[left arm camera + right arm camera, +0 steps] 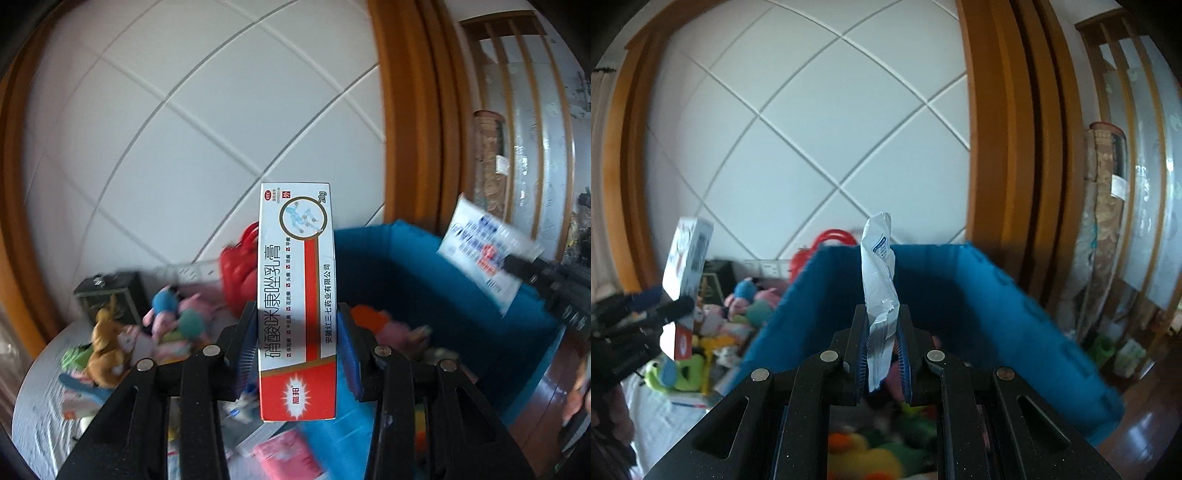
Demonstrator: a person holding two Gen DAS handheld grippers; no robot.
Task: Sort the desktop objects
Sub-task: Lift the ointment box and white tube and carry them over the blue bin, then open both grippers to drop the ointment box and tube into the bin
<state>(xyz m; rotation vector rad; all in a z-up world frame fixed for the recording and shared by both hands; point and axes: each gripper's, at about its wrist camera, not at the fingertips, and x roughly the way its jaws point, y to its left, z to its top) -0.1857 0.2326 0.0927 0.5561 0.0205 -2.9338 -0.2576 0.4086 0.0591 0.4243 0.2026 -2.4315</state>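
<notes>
Ointment carton (pixel 297 295), a long white-and-red cardboard box, stands upright between the blue pads of the left gripper (pixel 298 347), gripped across its narrow faces at the lower half, with most of its length projecting above the jaws against the white tiled wall (pixel 184 129). The jaws stand part open, closed only to the width of the box. Judged by its make, the carton is light and moderately stiff, yet hollow: heavy pressure would crease its sides, and a hold low on so tall a piece leaves it free to tip. A grip nearer the middle would be steadier. The foil sachet (pixel 881 295), white with blue print, is pinched edge-on by the right gripper (pixel 882 354), whose jaws are nearly shut on it. It appears thin, limp and smooth, so it is likely to slide or fold; the crimped end seam is the soundest place to hold. Both items are raised clear of the surface, near the blue fabric bin (pixel 960 295), whose soft wall stands directly ahead of the right gripper and which holds blurred coloured toys. Plush toys (pixel 166 317) and a red basket (pixel 240 273) lie on the table to the left. Which container is meant for either item cannot be determined.
</notes>
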